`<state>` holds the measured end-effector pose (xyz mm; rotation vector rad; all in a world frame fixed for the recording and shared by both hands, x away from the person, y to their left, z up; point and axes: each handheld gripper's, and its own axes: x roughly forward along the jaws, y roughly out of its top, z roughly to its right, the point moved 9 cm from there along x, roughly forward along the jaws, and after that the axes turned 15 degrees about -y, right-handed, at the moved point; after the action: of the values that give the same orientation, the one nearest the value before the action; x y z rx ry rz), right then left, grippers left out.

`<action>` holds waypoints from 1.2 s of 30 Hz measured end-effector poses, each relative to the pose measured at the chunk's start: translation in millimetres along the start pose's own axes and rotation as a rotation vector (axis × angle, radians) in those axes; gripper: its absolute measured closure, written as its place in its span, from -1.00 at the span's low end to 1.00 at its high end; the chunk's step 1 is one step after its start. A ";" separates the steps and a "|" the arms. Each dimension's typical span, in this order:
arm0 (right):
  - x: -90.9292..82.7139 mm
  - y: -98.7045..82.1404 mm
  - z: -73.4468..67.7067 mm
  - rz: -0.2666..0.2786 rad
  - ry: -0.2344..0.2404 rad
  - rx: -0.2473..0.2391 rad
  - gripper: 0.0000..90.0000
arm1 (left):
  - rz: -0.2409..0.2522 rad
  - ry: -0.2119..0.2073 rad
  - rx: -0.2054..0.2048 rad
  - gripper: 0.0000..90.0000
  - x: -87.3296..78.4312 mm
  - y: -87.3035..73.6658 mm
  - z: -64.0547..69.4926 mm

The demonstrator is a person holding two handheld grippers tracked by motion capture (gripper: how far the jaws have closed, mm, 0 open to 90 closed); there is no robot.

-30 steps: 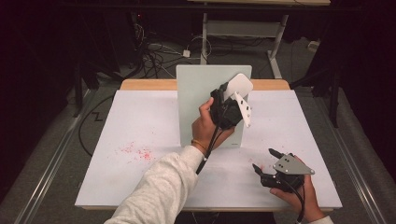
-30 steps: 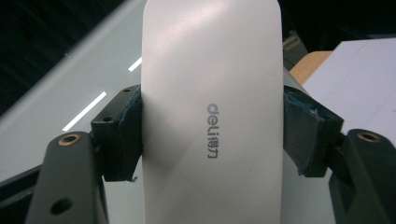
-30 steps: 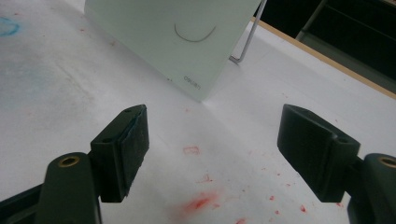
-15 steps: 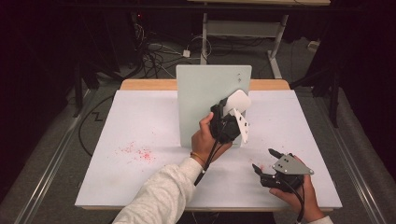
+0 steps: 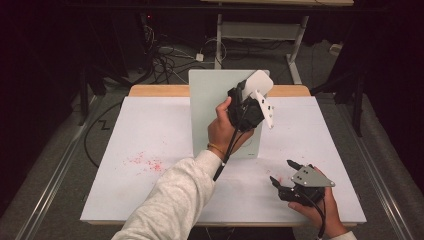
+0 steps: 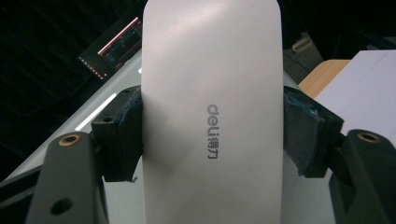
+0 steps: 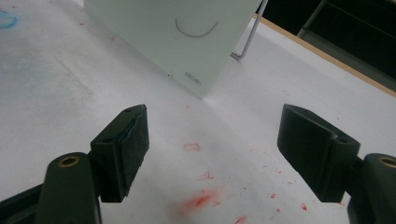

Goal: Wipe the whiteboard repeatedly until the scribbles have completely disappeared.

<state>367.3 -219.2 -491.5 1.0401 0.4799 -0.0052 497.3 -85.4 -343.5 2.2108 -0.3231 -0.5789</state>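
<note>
left gripper [image 5: 255, 95]: clamped across white eraser [image 6: 212, 112], raised before upright board [image 5: 210, 100]
right gripper [image 5: 290, 175]: agape, empty, low over table [image 5: 150, 130]
eraser: likely light, stiff, smooth; best pinched across long edges

eraser [image 6: 212, 112]: white, grey "deli" lettering printed on it
board [image 5: 207, 107]: pale green-white, a thin dark curved line drawn on it, small grey logo at a lower corner
table [image 5: 150, 125]: white top, red specks and smears, a blue smudge, wood-coloured far edge
jaws: black
plate [image 5: 310, 176]: grey
sleeve [image 5: 172, 200]: light grey
</note>
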 end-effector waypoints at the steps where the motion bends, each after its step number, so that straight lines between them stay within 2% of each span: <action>1: 0.1 -0.1 -0.1 -0.001 0.000 0.000 -0.43 | -0.001 0.004 0.001 -0.35 0.1 -0.2 0.5; 6: -0.2 0.0 0.8 0.001 -0.002 0.001 -0.43 | -0.014 0.000 0.022 -0.35 1.5 -5.1 8.0; 13: -0.7 0.4 0.9 0.001 -0.003 0.003 -0.43 | -0.035 -0.006 0.106 -0.35 5.8 -24.6 37.5; 18: -0.8 0.2 -0.2 0.000 0.000 0.000 -0.43 | -0.056 -0.022 0.119 -0.35 6.2 -44.2 57.7; 22: -0.8 0.3 -0.8 0.000 0.002 -0.001 -0.43 | -0.061 -0.038 0.106 -0.35 4.7 -50.2 61.8; 24: -0.7 0.3 -0.9 -0.001 0.001 -0.002 -0.43 | -0.063 -0.059 0.091 -0.35 3.6 -48.3 59.7; 26: -0.4 0.0 -1.5 -0.002 0.004 -0.005 -0.43 | -0.056 -0.052 0.072 -0.35 1.7 -43.5 51.9; 27: -0.3 -0.4 -1.7 -0.005 0.005 0.000 -0.43 | -0.044 -0.050 0.040 -0.35 -0.2 -36.8 40.6; 28: -0.2 -0.4 -1.6 -0.004 0.005 -0.004 -0.43 | -0.044 -0.050 0.040 -0.35 -0.2 -36.8 40.6; 29: -0.1 -0.5 -1.8 -0.005 0.005 -0.004 -0.43 | -0.035 -0.042 0.026 -0.35 -1.7 -28.9 28.5; 30: 0.0 -0.6 -2.0 -0.006 0.006 0.000 -0.43 | -0.035 -0.042 0.026 -0.35 -1.7 -28.9 28.5; 32: 0.2 -0.7 -2.2 -0.007 0.005 0.002 -0.43 | -0.028 -0.026 0.025 -0.35 -2.5 -20.4 16.4; 36: 0.1 -0.6 -3.0 -0.006 0.008 -0.006 -0.43 | -0.010 -0.013 -0.004 -0.35 -4.3 -4.7 -5.6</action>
<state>366.1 -217.0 -493.3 1.0332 0.4897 -0.0045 496.6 -77.0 -342.6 2.2066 -0.3180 -0.5987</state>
